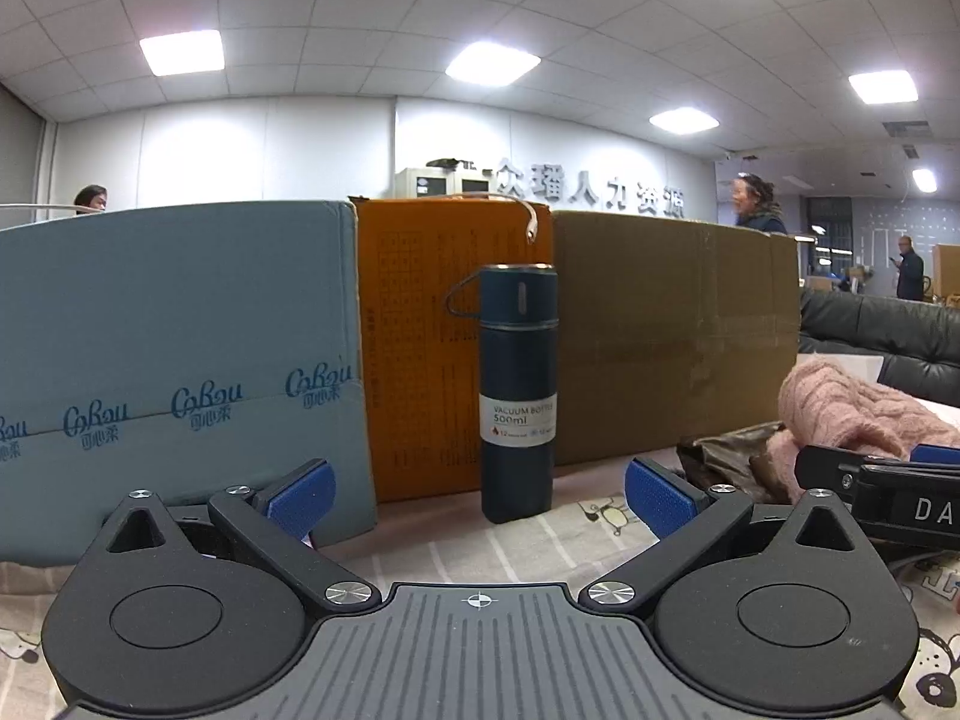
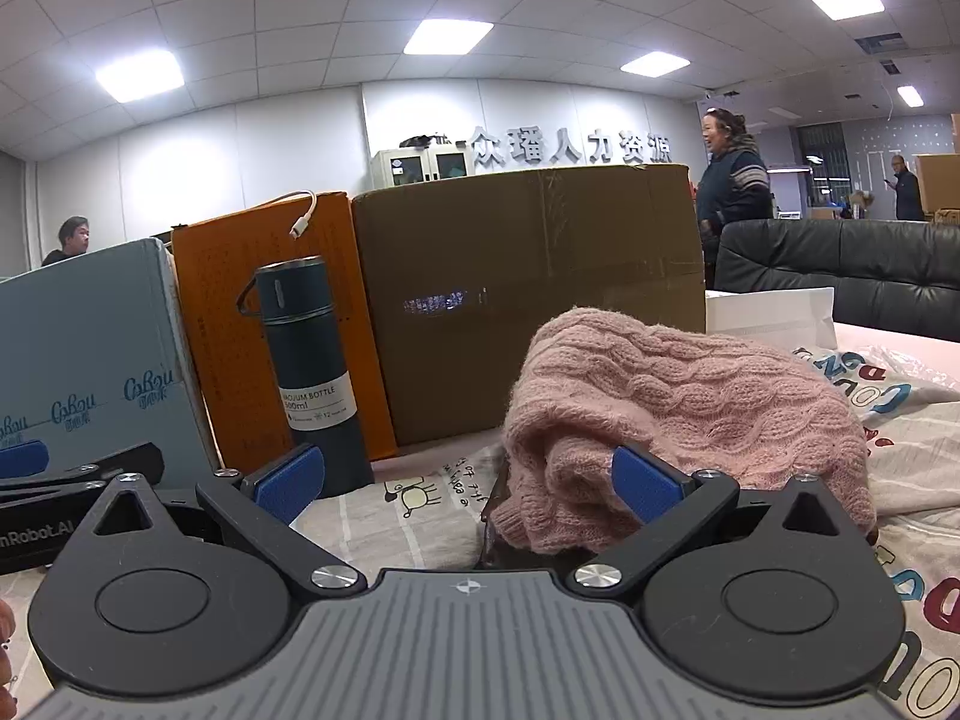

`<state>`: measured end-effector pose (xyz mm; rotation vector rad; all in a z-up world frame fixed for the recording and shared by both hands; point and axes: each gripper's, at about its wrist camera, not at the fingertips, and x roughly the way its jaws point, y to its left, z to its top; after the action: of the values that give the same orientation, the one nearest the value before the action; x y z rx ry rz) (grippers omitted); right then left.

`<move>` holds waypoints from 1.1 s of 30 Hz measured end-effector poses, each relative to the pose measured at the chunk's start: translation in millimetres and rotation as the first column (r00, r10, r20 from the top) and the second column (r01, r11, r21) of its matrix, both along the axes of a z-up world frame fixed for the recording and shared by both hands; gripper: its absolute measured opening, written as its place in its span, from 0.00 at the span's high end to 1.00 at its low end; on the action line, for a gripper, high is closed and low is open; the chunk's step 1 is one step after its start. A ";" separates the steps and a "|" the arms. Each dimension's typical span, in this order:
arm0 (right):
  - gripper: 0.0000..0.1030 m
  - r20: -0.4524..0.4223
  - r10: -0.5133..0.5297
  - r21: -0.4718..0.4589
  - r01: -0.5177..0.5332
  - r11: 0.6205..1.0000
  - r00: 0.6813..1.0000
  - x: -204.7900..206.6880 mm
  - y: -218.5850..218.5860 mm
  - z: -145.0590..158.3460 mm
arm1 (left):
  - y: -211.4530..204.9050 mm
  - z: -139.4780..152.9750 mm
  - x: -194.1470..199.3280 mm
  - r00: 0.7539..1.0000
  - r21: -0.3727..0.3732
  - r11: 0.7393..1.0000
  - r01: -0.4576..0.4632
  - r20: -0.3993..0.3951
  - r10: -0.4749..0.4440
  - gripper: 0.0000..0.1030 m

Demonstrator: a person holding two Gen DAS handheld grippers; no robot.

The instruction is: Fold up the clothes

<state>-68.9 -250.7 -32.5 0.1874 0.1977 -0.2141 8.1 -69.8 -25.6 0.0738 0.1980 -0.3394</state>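
A pink cable-knit sweater point(image 2: 678, 408) lies in a heap on the patterned table cover, on top of a dark brown garment point(image 2: 510, 546). My right gripper point(image 2: 468, 492) is open and empty, low over the table, with its right finger beside the sweater's near edge. In the left wrist view the sweater point(image 1: 852, 408) and the brown garment point(image 1: 738, 456) lie to the right. My left gripper point(image 1: 480, 498) is open and empty, facing a dark blue vacuum bottle point(image 1: 519, 390). The right gripper's body point(image 1: 900, 498) shows at the right edge.
The vacuum bottle point(image 2: 315, 372) stands upright at the back. Behind it stand a blue-grey box point(image 1: 174, 360), an orange box point(image 1: 432, 348) with a cable end on top, and a brown carton point(image 2: 528, 300). A printed white cloth point(image 2: 912, 432) and a black sofa point(image 2: 840, 264) are at right.
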 end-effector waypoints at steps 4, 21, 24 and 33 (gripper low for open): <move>0.00 -0.009 -0.003 -0.002 0.003 1.000 1.000 1.4 -1.3 -1.7 | -2.2 -0.9 -2.0 1.000 0.014 1.000 0.008 -0.003 -0.007 0.00; 0.00 0.060 -0.032 0.005 0.031 0.999 0.998 -7.5 -3.7 0.3 | -2.3 -1.3 -5.7 1.000 0.016 1.000 0.009 -0.008 -0.009 0.00; 0.00 0.082 -0.042 0.015 0.041 0.999 0.996 -9.9 -5.3 0.8 | -2.4 -1.6 -5.6 1.000 0.017 1.000 0.009 -0.008 -0.009 0.00; 0.00 0.117 -0.051 0.025 0.049 0.999 0.992 -13.1 -5.6 0.8 | -2.2 -2.4 -5.4 1.000 0.017 1.000 0.010 -0.009 -0.009 0.00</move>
<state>-81.9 -256.3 -31.7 0.2262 0.0788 -0.2501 2.7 -72.0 -28.0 0.0897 0.2097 -0.3476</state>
